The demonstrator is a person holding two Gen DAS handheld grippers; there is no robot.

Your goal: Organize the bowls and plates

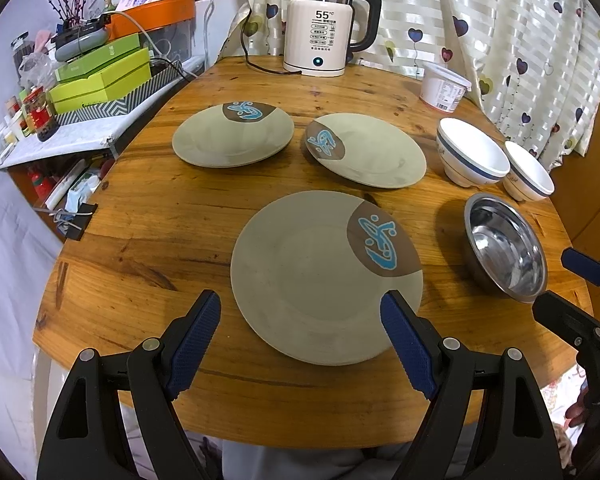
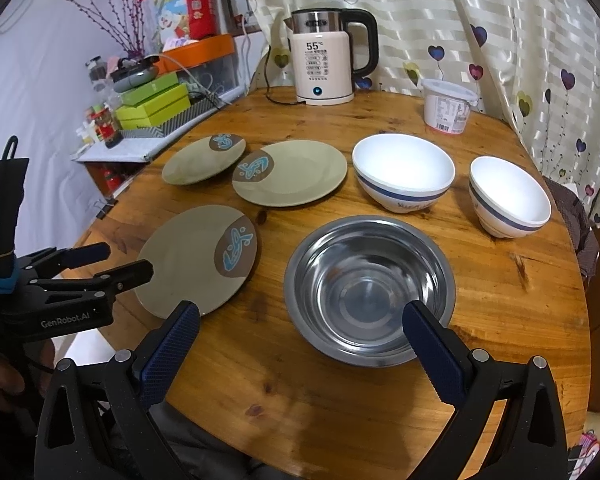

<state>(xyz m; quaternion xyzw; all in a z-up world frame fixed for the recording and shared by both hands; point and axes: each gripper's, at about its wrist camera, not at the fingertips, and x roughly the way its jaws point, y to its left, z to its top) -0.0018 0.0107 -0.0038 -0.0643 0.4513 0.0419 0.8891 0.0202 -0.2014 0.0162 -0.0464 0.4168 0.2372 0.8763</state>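
Three olive plates with a brown and blue fish patch lie on the round wooden table: a near plate (image 1: 324, 276) (image 2: 198, 262), a far left plate (image 1: 233, 135) (image 2: 202, 160) and a far right plate (image 1: 366, 150) (image 2: 290, 178). A steel bowl (image 1: 506, 246) (image 2: 370, 290) stands to the right of the near plate. Two white bowls with a blue band stand behind it, the bigger (image 1: 470, 152) (image 2: 404, 172) and the smaller (image 1: 528, 170) (image 2: 508, 196). My left gripper (image 1: 302, 306) is open and empty over the near plate's front edge. My right gripper (image 2: 302, 314) is open and empty at the steel bowl's near rim.
An electric kettle (image 1: 326, 26) (image 2: 328, 60) stands at the table's back with its cord. A white lidded tub (image 1: 444, 86) (image 2: 448, 106) is at the back right. A cluttered shelf with green boxes (image 1: 100, 76) (image 2: 152, 106) flanks the table's left. A heart-patterned curtain hangs behind.
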